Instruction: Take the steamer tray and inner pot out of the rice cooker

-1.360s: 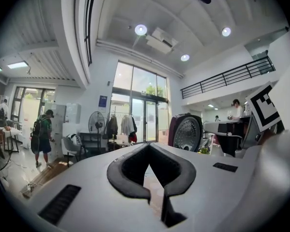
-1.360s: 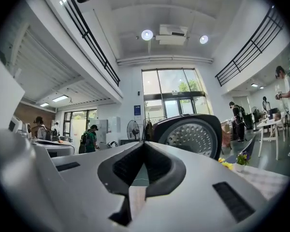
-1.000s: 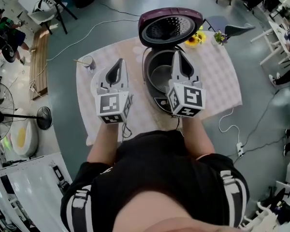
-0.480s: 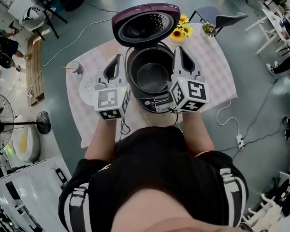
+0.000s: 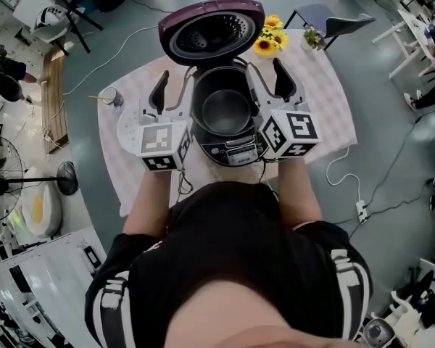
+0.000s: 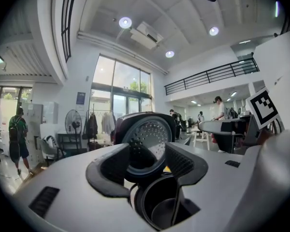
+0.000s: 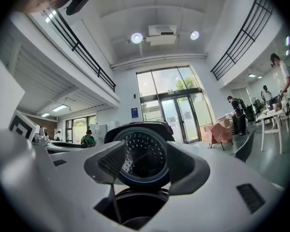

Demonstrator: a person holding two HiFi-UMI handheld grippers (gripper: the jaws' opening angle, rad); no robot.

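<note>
Open rice cooker (image 5: pixel 235 149) on a checked tabletop (image 5: pixel 326 114), with tongs at either side.
The inner pot (image 5: pixel 225 111) sits inside the cooker, below the raised lid (image 5: pixel 212 31). The white steamer tray (image 5: pixel 127 130) lies left of the cooker, under the left tongs (image 5: pixel 174 84). Left tongs are half spread and right tongs (image 5: pixel 264 71) are wide. Both have just been opening and grip nothing.

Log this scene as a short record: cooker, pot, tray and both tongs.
cooker: dark round rice cooker, maroon lid raised, on pale checked tablecloth
pot: dark metal inner pot, seated in the cooker
tray: white perforated steamer tray, on the cloth left of the cooker
left tongs: open, just been opening, nothing gripped, left of cooker
right tongs: open, just been opening, nothing gripped, right of cooker
</note>
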